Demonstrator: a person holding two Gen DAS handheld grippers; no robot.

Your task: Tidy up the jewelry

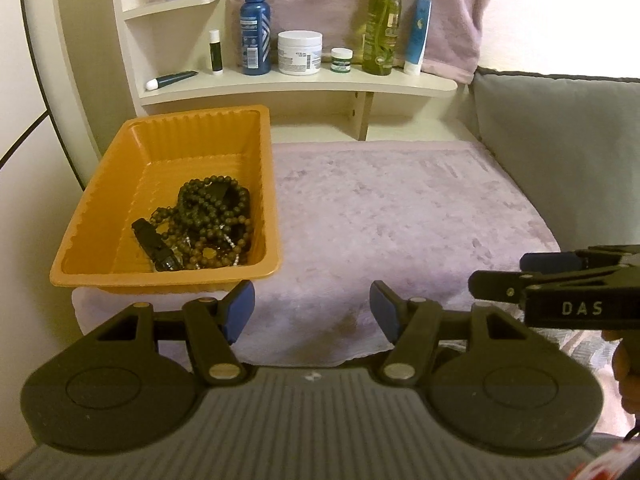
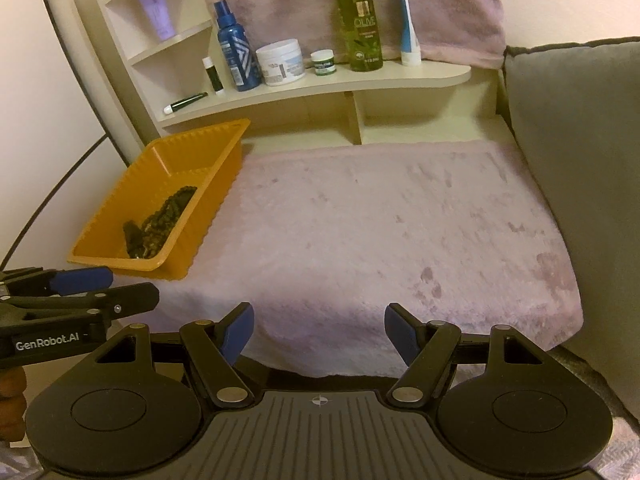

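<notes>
Fingers [image 1: 240, 308] of the left gripper [image 1: 312, 312] spread wide, holding nothing; right gripper [image 2: 319, 332] likewise spread and empty, both low at the near edge of the pink fleece cover [image 1: 400, 220]. Beaded necklaces [image 1: 212, 220] lie tangled in the orange tray [image 1: 168, 128] at left, with a dark clasp piece. Risk, as I judge it: pinching one strand drags the whole knot out, or tips the light tray.

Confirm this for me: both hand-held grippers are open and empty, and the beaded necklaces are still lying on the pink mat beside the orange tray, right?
Not quite. The necklaces lie inside the orange tray, not on the pink mat; the left wrist view shows it. The left hand-held gripper and right hand-held gripper are open and empty.
</notes>
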